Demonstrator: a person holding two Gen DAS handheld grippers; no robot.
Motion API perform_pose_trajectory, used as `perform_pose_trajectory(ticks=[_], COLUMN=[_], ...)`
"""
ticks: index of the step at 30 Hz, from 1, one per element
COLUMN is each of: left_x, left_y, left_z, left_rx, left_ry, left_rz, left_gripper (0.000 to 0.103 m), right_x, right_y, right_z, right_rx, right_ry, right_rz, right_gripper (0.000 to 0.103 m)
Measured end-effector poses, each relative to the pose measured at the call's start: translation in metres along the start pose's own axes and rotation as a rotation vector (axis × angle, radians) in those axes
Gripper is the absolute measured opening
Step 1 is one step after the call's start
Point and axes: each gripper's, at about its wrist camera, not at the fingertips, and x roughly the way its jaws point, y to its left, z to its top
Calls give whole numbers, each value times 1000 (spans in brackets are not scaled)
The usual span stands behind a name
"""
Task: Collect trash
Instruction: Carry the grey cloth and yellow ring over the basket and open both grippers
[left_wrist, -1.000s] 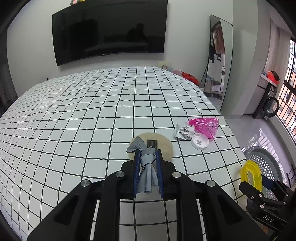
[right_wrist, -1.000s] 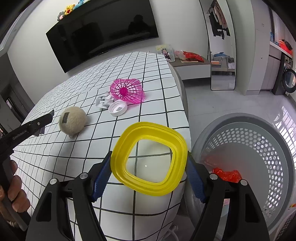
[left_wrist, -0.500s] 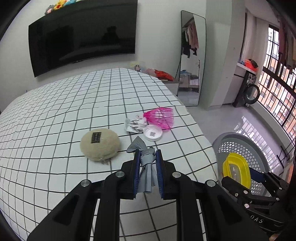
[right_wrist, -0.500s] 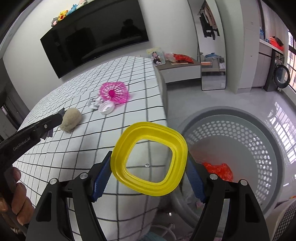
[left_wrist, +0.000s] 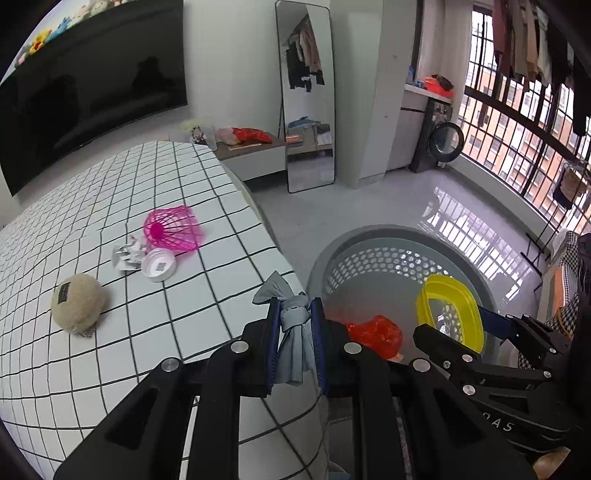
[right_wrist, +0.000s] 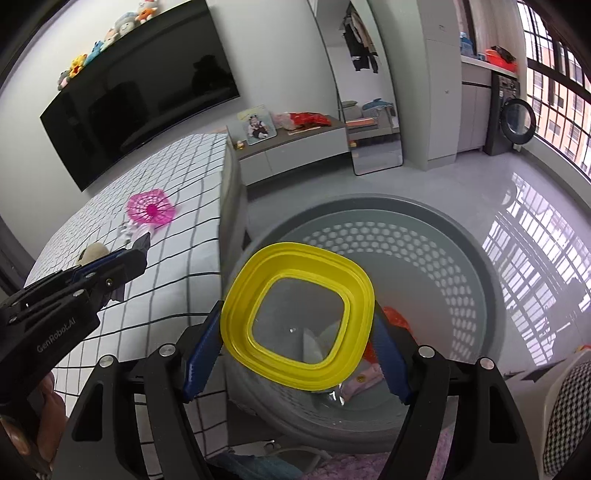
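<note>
Checked bed (left_wrist: 155, 206), edge just beside grey perforated basket (right_wrist: 461, 258); open floor beyond. Right gripper (right_wrist: 295, 354), jaws wide, clamping yellow lid (right_wrist: 295, 314) over basket. Left gripper (left_wrist: 295, 343) pinched tight on knotted grey cloth (left_wrist: 293, 332) above bed edge.

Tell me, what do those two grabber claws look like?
Both the left gripper and the right gripper are black plastic with round silver bolts and blue ridged pads inside the fingers. White lettering is printed on the sides. No sleeve shows.
</note>
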Motion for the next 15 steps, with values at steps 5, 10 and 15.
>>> perform_pose_trajectory(ticks=[5,10,15], left_x=[10,27,38], left_y=[-24,-42,-56], left_z=[2,3,6], left_rx=[42,77,94], left_ry=[25,63,87], left_rz=[-20,-31,-35], left_gripper=[17,17,17], right_x=[-1,1,4], right_y=[-25,-46,-60], right_z=[-3,-3,-3], right_rx=[33,68,87], right_ry=[3,5,11], right_rz=[-22,-32,-35], right_gripper=[72,72,72])
